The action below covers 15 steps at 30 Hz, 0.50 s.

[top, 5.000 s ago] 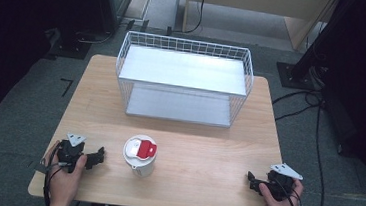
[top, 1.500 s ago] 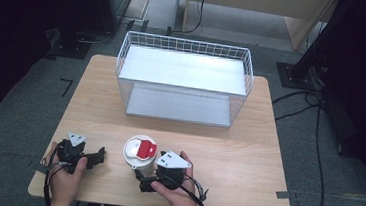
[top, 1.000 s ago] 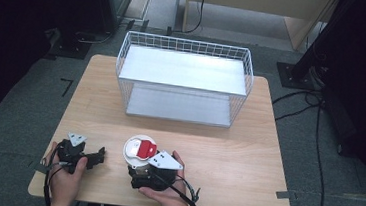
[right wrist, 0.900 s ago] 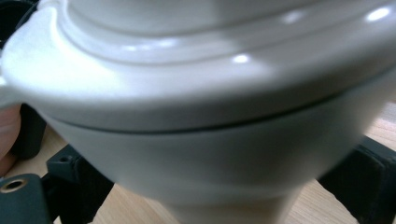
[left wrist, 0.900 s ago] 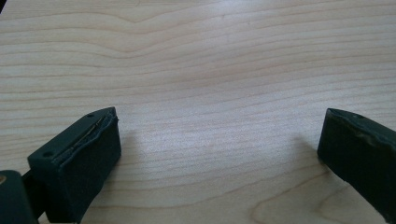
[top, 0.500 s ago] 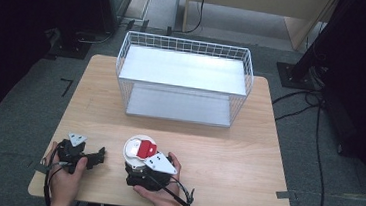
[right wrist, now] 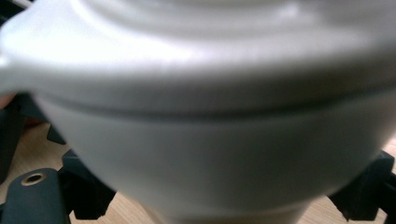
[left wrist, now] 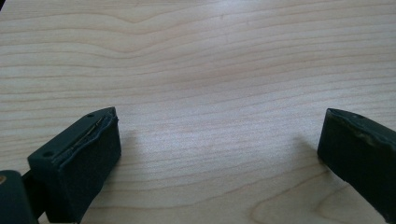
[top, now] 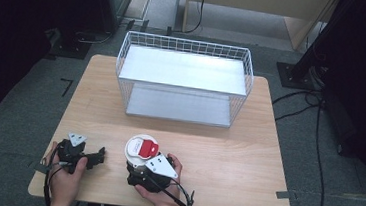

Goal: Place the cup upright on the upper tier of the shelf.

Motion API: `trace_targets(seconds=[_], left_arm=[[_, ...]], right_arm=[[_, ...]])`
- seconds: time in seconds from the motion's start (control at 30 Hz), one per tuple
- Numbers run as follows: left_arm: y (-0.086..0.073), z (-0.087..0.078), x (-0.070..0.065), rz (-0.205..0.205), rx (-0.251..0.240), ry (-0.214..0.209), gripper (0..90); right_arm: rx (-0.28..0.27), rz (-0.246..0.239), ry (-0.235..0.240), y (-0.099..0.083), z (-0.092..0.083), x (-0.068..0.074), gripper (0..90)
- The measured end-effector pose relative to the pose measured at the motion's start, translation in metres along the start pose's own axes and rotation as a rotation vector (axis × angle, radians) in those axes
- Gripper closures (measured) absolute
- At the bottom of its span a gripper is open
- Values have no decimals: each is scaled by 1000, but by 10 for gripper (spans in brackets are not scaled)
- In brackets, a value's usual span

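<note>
**White cup between the right fingers at the desk's near edge**

The desk (top: 247,154) is a light wood-grain top on a grey carpeted floor (top: 12,133), with dark surroundings on both sides. A white wire basket (top: 182,85) stands on the far half of the desk, open at the top, with a pale flat panel inside it. Beyond the basket, black cables (top: 301,106) trail over the floor, and the base of a dark stand (top: 294,75) sits to the basket's right.

A white cup with a red-and-white lid (top: 142,148) stands on the desk nearer the person than the basket, well apart from it. The right gripper (top: 149,173) is just on the near side of the cup, held in the person's right hand (top: 160,194). In the right gripper view the cup's white wall (right wrist: 201,154) sits very close and blurred, with the black fingers (right wrist: 357,196) spread to either side of its lower part; whether they touch it cannot be told.

The left gripper (top: 86,156) rests on the desk to the left of the cup, apart from it, in the person's left hand (top: 64,178). In the left gripper view its fingers (left wrist: 79,158) stand spread wide over bare wood.
</note>
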<state>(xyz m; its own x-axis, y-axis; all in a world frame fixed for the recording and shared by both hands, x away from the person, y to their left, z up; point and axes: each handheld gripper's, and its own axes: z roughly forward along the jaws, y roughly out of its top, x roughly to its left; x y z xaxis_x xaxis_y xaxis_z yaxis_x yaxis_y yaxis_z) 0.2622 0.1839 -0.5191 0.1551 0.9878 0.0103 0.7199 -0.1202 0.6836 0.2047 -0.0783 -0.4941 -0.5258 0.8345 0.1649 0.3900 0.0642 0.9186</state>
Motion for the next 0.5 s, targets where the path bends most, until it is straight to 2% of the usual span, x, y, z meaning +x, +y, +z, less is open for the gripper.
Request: trace_targets(seconds=[0.17, 0.3, 0.5], left_arm=[[0, 0, 0, 1, -1, -1, 0], [0, 0, 0, 1, 0, -1, 0], [0, 0, 0, -1, -2, -1, 0]], right_arm=[[-22, -15, -2, 6, -5, -3, 129], [-41, -9, 1, 11, -8, -4, 129], [-63, -18, -17, 25, -16, -10, 130]])
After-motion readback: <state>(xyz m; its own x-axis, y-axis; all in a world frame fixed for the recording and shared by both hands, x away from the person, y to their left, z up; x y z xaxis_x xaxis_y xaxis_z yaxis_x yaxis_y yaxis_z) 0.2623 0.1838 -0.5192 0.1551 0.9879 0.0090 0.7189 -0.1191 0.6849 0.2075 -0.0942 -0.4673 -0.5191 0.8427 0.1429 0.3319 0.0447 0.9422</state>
